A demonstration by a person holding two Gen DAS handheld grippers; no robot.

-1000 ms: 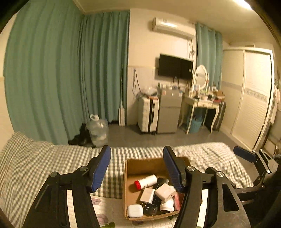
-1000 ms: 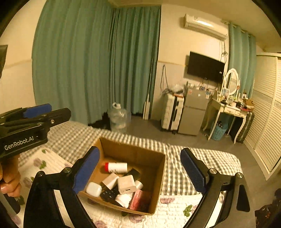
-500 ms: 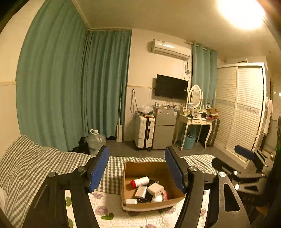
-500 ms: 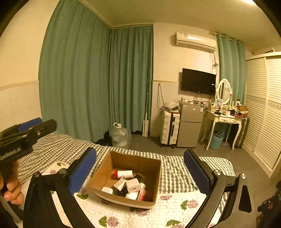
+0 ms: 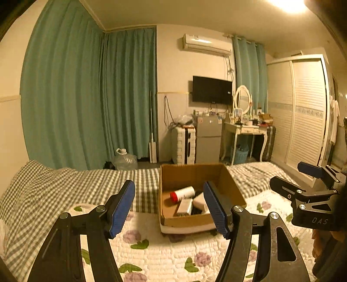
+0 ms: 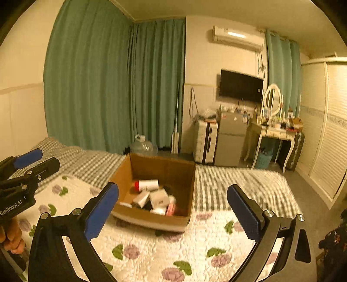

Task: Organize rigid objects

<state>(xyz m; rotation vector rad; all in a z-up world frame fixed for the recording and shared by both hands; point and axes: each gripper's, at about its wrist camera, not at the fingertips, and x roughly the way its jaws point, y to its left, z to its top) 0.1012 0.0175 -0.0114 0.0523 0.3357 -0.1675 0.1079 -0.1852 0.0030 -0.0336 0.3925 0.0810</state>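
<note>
Cardboard box (image 6: 151, 171) of jumbled rigid items sits on the bed quilt (image 6: 195, 249) at twelve o'clock, nothing sorted yet, while left gripper (image 5: 169, 208) and right gripper (image 6: 173, 208) hover spread and empty.

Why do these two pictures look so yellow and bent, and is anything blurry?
Left wrist view: a ceiling lamp flares at the top edge and tints everything amber; the curtains bow outward from the wide lens. Right wrist view: same warm cast, dark rounded corners, and the checked blanket and cardboard box are smeared by motion.
</note>
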